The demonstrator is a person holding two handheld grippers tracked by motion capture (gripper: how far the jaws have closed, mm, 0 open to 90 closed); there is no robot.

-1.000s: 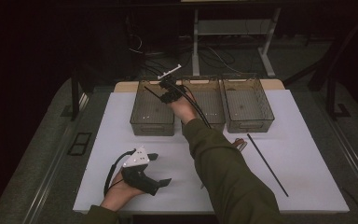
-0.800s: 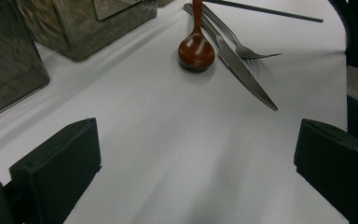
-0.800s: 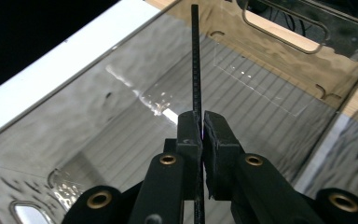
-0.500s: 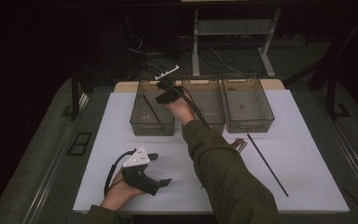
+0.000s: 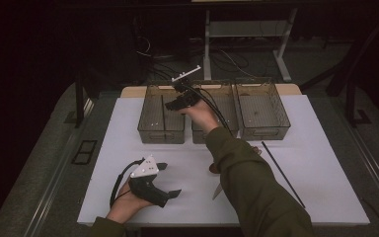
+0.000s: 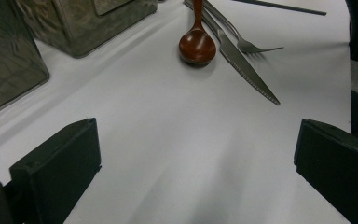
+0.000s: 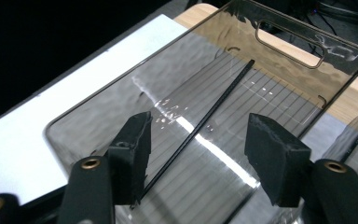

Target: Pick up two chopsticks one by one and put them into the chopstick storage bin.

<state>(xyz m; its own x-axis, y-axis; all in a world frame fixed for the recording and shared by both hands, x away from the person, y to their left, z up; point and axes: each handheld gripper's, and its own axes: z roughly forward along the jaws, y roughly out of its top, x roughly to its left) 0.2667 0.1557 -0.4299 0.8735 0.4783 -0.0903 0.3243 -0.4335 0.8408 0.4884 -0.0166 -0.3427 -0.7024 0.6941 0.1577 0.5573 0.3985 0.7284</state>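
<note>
A thin black chopstick (image 7: 205, 122) lies loose on the ribbed floor of the left clear bin (image 5: 148, 129), where it shows as a dark line (image 5: 163, 116). My right gripper (image 7: 204, 129) hovers just above it; its jaws have just been opening and nothing touches the pads. From above, the right gripper (image 5: 173, 104) hangs over that bin's right side. My left gripper (image 5: 170, 180) rests open on the white mat near the front left, and its jaws (image 6: 198, 140) hold nothing.
Two more clear bins, the middle one (image 5: 227, 129) and the right one (image 5: 264, 129), stand in the same row. A wooden spoon (image 6: 197, 45), a knife (image 6: 247, 70) and a fork (image 6: 244, 44) lie on the mat. A second chopstick (image 5: 282, 173) lies at the right.
My right gripper's jaws have parted and the hand has lifted slightly. The chopstick it carried now lies in the left bin. The left hand has not moved.
</note>
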